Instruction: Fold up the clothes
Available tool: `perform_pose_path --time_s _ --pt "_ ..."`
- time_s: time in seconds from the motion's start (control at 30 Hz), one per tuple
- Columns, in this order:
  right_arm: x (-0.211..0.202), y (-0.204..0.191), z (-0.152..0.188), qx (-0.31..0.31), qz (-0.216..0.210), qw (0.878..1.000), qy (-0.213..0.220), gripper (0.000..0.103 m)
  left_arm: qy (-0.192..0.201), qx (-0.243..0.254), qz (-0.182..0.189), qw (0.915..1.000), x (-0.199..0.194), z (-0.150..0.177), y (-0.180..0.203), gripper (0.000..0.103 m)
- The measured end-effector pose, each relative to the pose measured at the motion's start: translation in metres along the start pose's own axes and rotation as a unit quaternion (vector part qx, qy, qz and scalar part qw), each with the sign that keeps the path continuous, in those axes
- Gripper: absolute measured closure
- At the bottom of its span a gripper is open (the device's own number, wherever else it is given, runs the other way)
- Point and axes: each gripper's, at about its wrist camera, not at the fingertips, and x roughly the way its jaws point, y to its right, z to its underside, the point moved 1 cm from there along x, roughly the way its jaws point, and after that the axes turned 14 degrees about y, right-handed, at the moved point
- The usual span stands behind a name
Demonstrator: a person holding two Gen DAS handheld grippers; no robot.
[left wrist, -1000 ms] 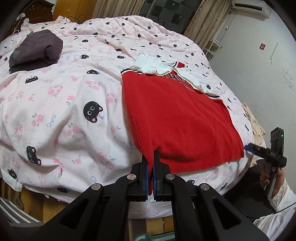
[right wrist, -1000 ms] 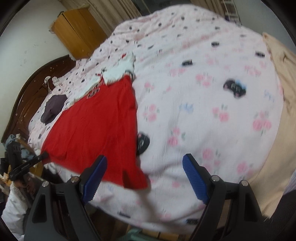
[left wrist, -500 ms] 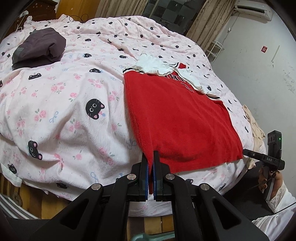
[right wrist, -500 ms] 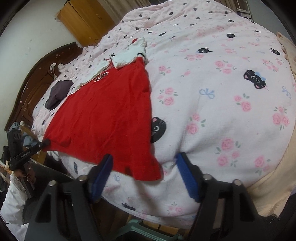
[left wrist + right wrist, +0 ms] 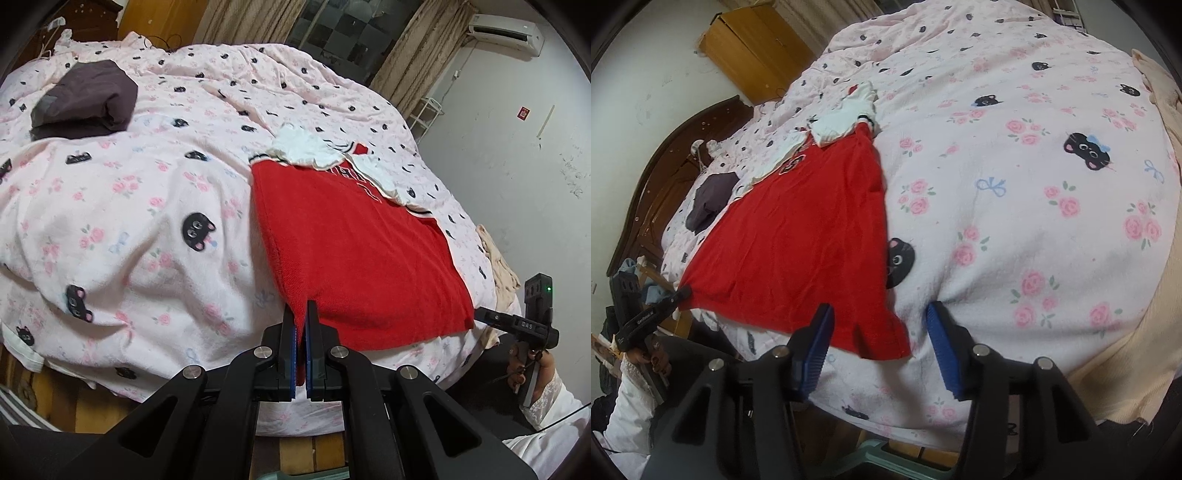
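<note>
Red garment (image 5: pixel 354 258) hem corner clamped by left gripper (image 5: pixel 302 314) (bedspread (image 5: pixel 129 206) bare beside)

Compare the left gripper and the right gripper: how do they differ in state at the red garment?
The left gripper has its jaws shut on one hem corner of the red garment; the right gripper is open. Its jaws have just been closing around the other hem corner, without pressing it yet. Both work at the near hem, at the edge of the bed.
</note>
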Motion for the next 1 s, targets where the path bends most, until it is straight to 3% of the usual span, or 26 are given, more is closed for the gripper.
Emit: perform_pose_path --time_s 0.1,0.27,0.73,0.77,0.8,0.83,0.87,1.0 --pt "-0.003 -0.007 0.001 -0.001 -0.025 1.0 -0.003 0.057 0.001 -0.003 -0.006 1.0 -0.003 -0.002 -0.003 0.101" --pt "0.007 -0.004 0.002 0.004 -0.013 1.0 -0.017 0.057 -0.002 -0.006 -0.022 0.9997 -0.004 -0.004 -0.007 0.101" --pt "0.022 0.002 0.006 0.023 -0.055 0.997 -0.049 0.058 -0.02 -0.021 -0.047 0.9985 0.005 -0.003 -0.021 0.101" --pt "0.022 0.003 0.007 0.027 -0.058 0.997 -0.052 0.066 -0.021 -0.021 -0.046 0.9985 0.006 -0.003 -0.021 0.101" --pt "0.022 0.003 0.008 0.031 -0.062 0.996 -0.055 0.083 -0.021 -0.021 -0.046 0.9985 0.007 -0.003 -0.02 0.101" --pt "0.024 0.004 0.01 0.036 -0.064 0.995 -0.06 0.093 -0.022 -0.021 -0.046 0.9985 0.008 -0.003 -0.019 0.101" --pt "0.025 0.004 0.011 0.042 -0.067 0.995 -0.066 0.098 -0.023 -0.02 -0.046 0.9985 0.009 -0.003 -0.019 0.101" --pt "0.023 0.004 0.011 0.053 -0.076 0.994 -0.065 0.098 -0.03 -0.016 -0.048 0.9983 0.013 -0.002 -0.016 0.101"
